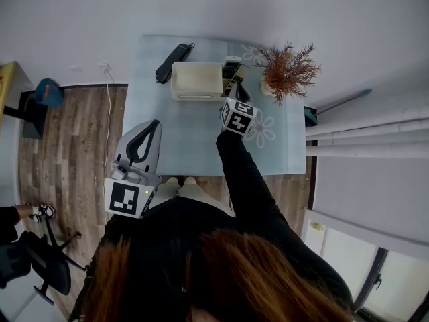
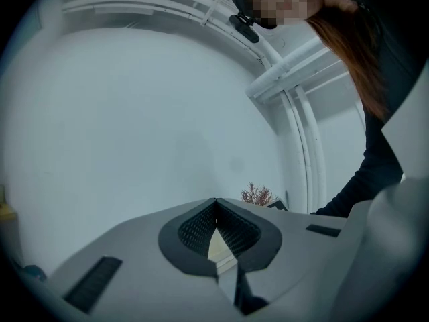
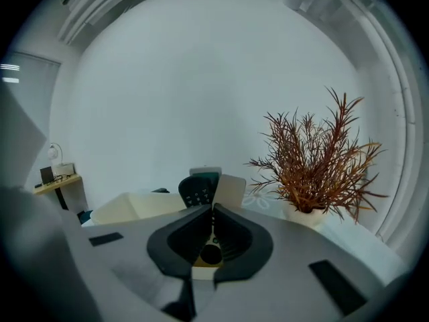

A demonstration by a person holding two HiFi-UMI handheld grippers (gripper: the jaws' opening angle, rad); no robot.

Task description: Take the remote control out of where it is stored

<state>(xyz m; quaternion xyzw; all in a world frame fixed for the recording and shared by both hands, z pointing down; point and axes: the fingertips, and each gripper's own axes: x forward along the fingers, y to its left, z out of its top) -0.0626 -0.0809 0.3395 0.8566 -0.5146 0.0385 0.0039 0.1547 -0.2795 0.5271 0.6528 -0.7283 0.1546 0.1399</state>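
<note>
A white storage box (image 1: pixel 194 80) stands at the far side of the pale blue table (image 1: pixel 194 143). Several remotes stand upright in its right end (image 1: pixel 234 78). In the right gripper view a dark remote (image 3: pixel 198 188) with small buttons rises just ahead of the jaws, a pale one (image 3: pixel 229 190) beside it. My right gripper (image 1: pixel 231 96) (image 3: pixel 213 208) is shut, its tips touching, close in front of these remotes and apart from them. My left gripper (image 1: pixel 154 125) (image 2: pixel 216 201) is shut with nothing in it, at the table's near left edge.
A potted reddish dried plant (image 1: pixel 288 69) (image 3: pixel 315 163) stands right of the box. A long black object (image 1: pixel 173 62) lies at the table's far left. A black chair (image 1: pixel 40 267) stands on the wooden floor at the lower left, and a white wall is behind the table.
</note>
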